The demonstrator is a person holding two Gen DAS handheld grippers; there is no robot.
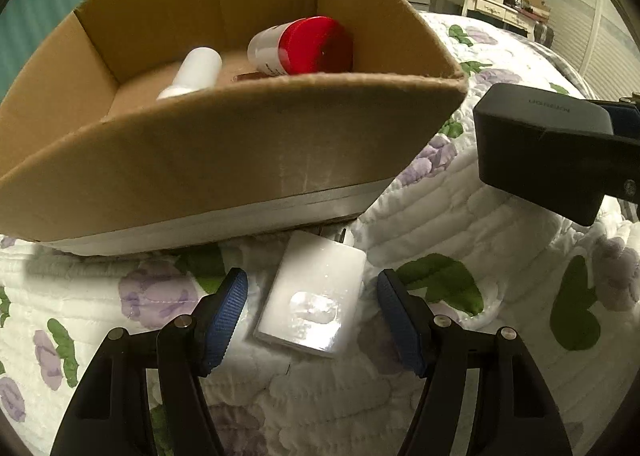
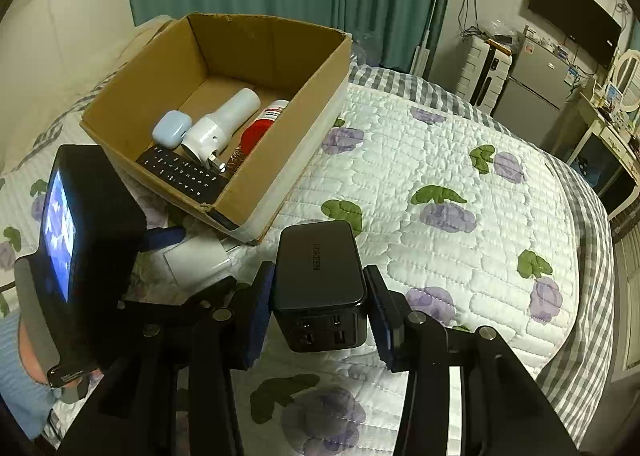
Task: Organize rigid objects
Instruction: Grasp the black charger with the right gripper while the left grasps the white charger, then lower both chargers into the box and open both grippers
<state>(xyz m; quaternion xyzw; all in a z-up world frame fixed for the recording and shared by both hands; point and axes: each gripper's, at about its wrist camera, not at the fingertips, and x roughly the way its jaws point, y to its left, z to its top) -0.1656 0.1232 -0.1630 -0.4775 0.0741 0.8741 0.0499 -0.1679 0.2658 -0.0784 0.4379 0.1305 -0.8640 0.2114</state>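
A white charger [image 1: 316, 296] lies on the quilt in front of the cardboard box [image 1: 224, 160]. My left gripper [image 1: 312, 316] is open, its blue pads on either side of the charger without touching it. My right gripper [image 2: 318, 292] is shut on a black charger [image 2: 316, 276], held above the quilt right of the box; the black charger also shows in the left wrist view [image 1: 544, 152]. The box [image 2: 316, 96] holds a red-capped bottle [image 1: 304, 44], a white bottle [image 1: 192, 72], a light blue earbud case [image 2: 170, 128] and a black remote [image 2: 182, 172]. The white charger [image 2: 200, 260] lies by the box corner.
The bed has a white quilt [image 2: 440, 176] with purple flowers and green leaves, and a grey checked edge. The left gripper's body with a lit screen [image 2: 84, 240] stands left of the right gripper. Green curtains, a fridge and a dressing table stand beyond the bed.
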